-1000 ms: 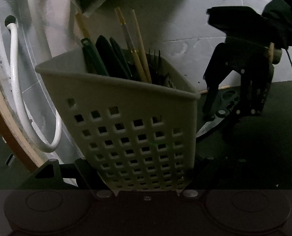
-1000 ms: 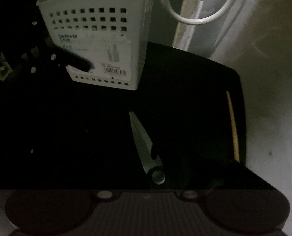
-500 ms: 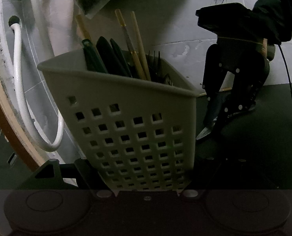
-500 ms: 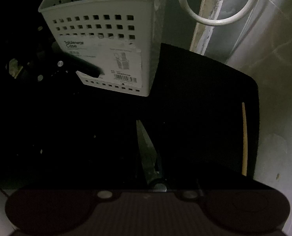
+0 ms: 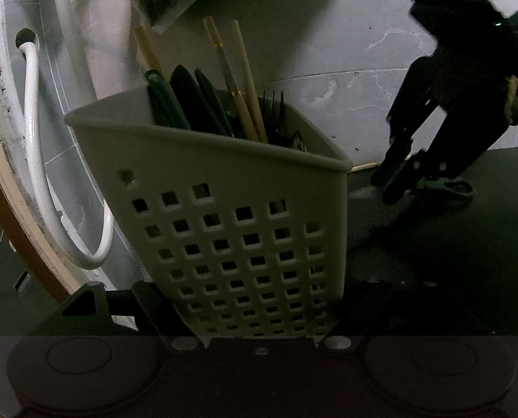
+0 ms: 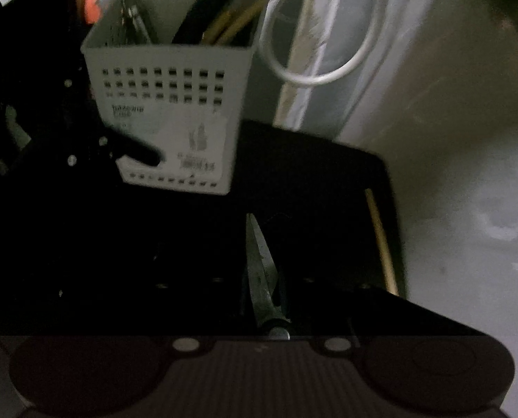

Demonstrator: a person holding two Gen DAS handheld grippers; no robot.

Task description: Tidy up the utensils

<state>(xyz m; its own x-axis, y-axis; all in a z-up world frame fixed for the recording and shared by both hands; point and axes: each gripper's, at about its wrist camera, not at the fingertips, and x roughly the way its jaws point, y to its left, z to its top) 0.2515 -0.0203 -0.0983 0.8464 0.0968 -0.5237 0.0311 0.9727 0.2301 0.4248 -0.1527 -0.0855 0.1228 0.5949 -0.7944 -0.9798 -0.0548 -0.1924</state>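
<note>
At the left, the perforated caddy point(image 5: 231, 216), already stocked with chopsticks point(image 5: 248, 104) and dark handles, is clamped by the left gripper point(image 5: 259, 334), jaws pressed on its lower walls, wrist angled gently downward. Right of it, over the black mat point(image 5: 433, 261), the scissors point(image 6: 264, 278) are pinched near the pivot by the right gripper point(image 6: 269, 327), pitched steeply down. The blades are judged stiff, slick and sharp; the grip by the pivot seems sound. One loose chopstick point(image 6: 380, 240) lies at the mat's right edge.
</note>
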